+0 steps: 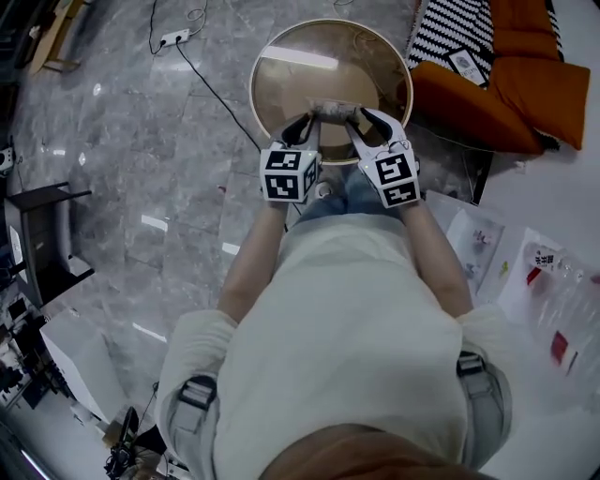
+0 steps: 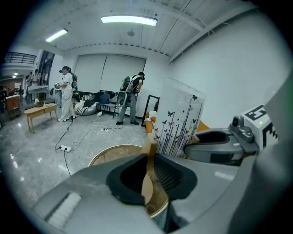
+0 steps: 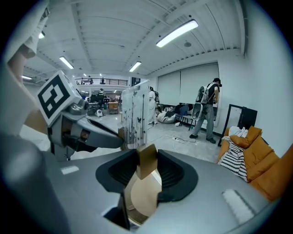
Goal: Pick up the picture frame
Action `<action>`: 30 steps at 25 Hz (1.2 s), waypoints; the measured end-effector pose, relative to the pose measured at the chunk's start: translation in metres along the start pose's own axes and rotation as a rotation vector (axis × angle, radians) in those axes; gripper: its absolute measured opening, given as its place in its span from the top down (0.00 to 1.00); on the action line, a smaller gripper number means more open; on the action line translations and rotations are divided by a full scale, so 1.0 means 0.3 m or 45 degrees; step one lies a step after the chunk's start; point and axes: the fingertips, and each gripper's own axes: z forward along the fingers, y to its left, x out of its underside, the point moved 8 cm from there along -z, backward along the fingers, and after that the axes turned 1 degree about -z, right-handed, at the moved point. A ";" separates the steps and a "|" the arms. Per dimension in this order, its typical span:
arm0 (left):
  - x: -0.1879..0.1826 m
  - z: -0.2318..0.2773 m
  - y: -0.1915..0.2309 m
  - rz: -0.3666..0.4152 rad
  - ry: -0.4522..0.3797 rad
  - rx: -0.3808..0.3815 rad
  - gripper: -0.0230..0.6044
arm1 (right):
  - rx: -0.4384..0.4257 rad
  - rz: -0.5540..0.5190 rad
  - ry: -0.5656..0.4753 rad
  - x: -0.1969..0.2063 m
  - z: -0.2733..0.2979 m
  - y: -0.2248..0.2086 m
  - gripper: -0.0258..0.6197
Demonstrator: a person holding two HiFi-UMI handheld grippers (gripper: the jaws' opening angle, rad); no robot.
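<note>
The picture frame (image 1: 335,109) hangs edge-on above the round wooden table (image 1: 272,58), held between both grippers. It is a white picture (image 2: 181,119) printed with black butterflies and stems, set in a pale wooden border (image 2: 149,151). My left gripper (image 1: 311,120) is shut on the frame's left edge, and the wood shows pinched between its pads (image 2: 171,176). My right gripper (image 1: 361,117) is shut on the frame's right edge, where a wooden piece (image 3: 146,162) sits between its pads (image 3: 170,172). In the right gripper view the frame (image 3: 135,116) stands upright with the left gripper (image 3: 78,130) beyond it.
An orange sofa (image 1: 530,89) with a black-and-white striped cushion (image 1: 452,28) stands to the right of the table. A power strip (image 1: 175,37) and cable lie on the grey floor. Papers (image 1: 525,272) lie at the right. People (image 2: 130,98) stand far off.
</note>
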 end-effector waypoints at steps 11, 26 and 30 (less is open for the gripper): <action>-0.068 -0.121 -0.022 0.045 -0.052 -0.005 0.88 | -0.021 -0.031 -0.067 -0.097 -0.070 0.045 0.75; -0.041 -0.195 -0.004 0.008 -0.078 -0.028 0.88 | -0.075 -0.086 -0.084 -0.114 -0.074 0.099 0.75; -0.047 -0.203 0.002 0.011 -0.079 -0.032 0.88 | -0.082 -0.089 -0.091 -0.124 -0.070 0.105 0.75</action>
